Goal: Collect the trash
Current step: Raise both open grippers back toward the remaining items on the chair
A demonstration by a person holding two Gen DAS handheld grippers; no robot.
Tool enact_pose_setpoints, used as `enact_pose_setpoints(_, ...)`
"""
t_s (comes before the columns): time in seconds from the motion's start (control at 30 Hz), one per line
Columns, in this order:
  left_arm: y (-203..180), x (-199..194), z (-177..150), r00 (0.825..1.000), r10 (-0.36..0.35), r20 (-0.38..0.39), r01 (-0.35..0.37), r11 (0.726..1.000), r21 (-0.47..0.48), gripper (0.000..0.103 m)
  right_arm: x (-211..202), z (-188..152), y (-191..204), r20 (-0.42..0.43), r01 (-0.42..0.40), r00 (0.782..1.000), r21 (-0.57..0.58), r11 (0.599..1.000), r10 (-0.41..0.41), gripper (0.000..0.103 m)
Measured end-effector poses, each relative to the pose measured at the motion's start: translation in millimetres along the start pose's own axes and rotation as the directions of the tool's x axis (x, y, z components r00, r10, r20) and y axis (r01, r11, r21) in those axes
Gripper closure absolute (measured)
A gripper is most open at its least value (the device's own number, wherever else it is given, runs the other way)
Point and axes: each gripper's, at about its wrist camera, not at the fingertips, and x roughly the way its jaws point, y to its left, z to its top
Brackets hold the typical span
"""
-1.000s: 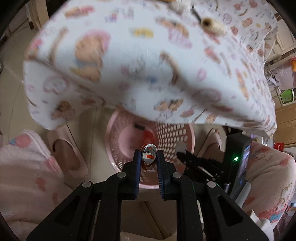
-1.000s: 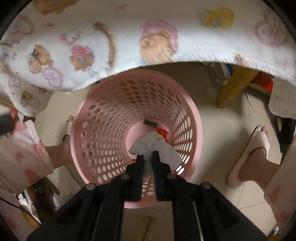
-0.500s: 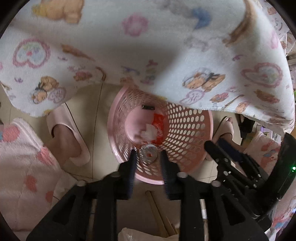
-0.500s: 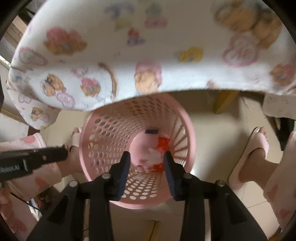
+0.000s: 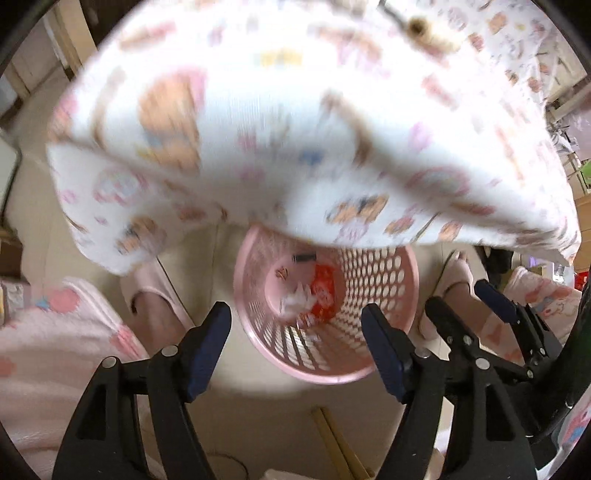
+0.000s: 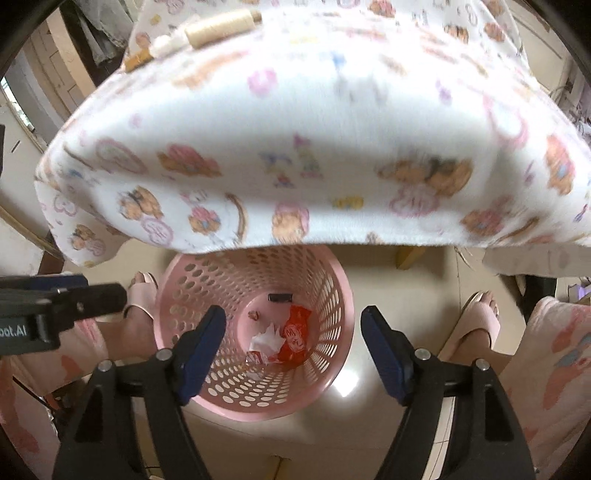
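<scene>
At the bottom of the pink perforated basket [image 6: 255,373] lie the pieces of trash: a crumpled white tissue [image 6: 266,340], touching a red wrapper [image 6: 295,334] on its right, a small pinkish scrap [image 6: 254,315] a little above them and a small dark block [image 6: 279,297] near the far wall. The basket stands on the pale floor [image 6: 399,306], partly under the edge of a surface draped in a white cartoon-print cloth [image 6: 295,147]. Both tools hang above it, pointing steeply down. The right gripper [image 6: 293,336] has just been opening; its jaws stand wide with nothing between them. The left gripper [image 5: 295,334] has likewise just been opening, jaws wide and empty. A person's feet in pink slippers [image 6: 476,321] stand on either side of the basket. A cream spool of thread [image 6: 221,27] lies on the cloth.
</scene>
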Motion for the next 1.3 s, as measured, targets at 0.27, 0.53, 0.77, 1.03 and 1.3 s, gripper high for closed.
enact_pose_setpoints(0.27, -7, -58, -4, 0.966, 0.018, 0.259, -0.036, 0.997, 0.063, 0.017, -42, 5, 13, 0.125, 0.014, 0.992, -0.063, 0.998, -0.006, 0.019)
enact_pose_setpoints(0.53, 0, -107, -9, 0.868, 0.026, 0.495, -0.043, 0.999, 0.024, 0.009, -80, 12, 9, 0.276, 0.103, 0.957, -0.032, 0.994, -0.091, 0.006)
enact_pose_setpoints(0.77, 4, -148, -20, 0.730, 0.138, 0.669, -0.143, 0.989, -0.047, 0.001, -106, 16, 12, 0.367, 0.126, 0.925, -0.054, 0.991, -0.097, 0.000)
enact_pose_setpoints(1.03, 14, -175, -26, 0.666, 0.090, 0.740, -0.065, 0.996, -0.063, 0.001, -138, 23, 11, 0.468, 0.098, 0.881, -0.047, 0.994, -0.065, 0.000)
enact_pose_setpoints(1.3, 13, -226, -5, 0.569, 0.071, 0.819, -0.062, 0.997, -0.043, 0.001, -168, 50, 13, 0.549, 0.091, 0.835, -0.052, 0.994, -0.047, 0.000)
